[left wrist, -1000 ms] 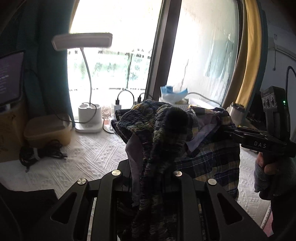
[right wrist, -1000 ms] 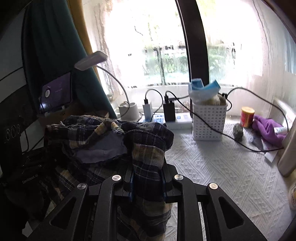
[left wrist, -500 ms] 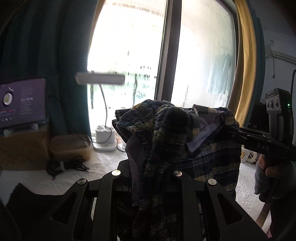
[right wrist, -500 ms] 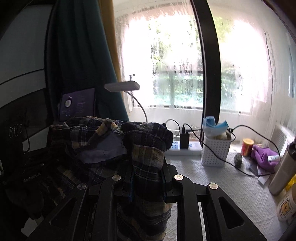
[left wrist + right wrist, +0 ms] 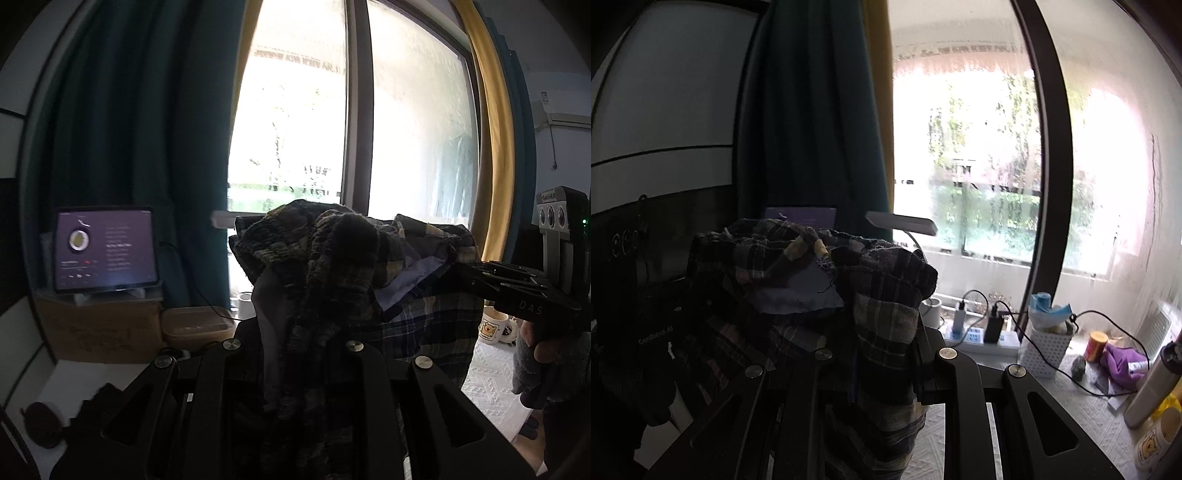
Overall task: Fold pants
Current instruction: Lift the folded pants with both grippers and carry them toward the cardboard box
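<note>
Plaid pants hang in the air between my two tongs, left gripper and right gripper each pinching a bunched waistband corner at 12 o'clock; light, limp, non-slippery cloth, best held at waistband corners.

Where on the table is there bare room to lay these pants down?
Bare white cloth shows in front of the white basket, running toward the right tongs. The right edge is crowded: cable, purple cloth, orange can, bottle, mug. The power strip lines the back.
</note>
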A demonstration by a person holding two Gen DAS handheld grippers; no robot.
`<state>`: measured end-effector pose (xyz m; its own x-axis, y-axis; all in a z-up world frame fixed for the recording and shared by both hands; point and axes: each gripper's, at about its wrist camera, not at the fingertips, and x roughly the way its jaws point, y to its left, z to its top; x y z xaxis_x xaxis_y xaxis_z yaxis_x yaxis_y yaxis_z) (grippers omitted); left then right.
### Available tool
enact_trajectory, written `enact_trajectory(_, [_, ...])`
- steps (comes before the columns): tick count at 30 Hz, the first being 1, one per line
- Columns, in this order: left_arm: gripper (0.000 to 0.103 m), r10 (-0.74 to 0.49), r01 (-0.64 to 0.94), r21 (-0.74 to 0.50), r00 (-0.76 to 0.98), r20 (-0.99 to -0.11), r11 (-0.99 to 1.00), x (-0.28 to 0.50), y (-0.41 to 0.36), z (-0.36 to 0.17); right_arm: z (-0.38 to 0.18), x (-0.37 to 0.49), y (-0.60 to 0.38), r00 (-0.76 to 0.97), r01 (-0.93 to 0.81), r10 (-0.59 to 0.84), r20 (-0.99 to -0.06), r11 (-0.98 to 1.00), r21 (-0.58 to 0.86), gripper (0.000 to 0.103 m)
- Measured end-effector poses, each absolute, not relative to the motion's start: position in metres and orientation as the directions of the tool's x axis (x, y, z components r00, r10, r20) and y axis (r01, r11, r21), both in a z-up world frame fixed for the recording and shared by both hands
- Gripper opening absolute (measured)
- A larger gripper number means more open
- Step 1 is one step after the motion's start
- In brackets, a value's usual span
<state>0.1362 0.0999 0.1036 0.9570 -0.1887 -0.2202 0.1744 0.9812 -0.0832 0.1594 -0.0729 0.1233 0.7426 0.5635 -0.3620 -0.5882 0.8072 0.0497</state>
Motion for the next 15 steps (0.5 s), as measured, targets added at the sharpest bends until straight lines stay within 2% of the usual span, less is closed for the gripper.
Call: enact_trajectory(15, [0.019, -0.061, 0.047, -0.058, 0.964, -0.259, 0.997, 0.077, 0.175, 0.099, 0.125, 0.121, 0.013, 0.647, -0.707, 0.669, -0.366, 0.706, 0.041, 0.022])
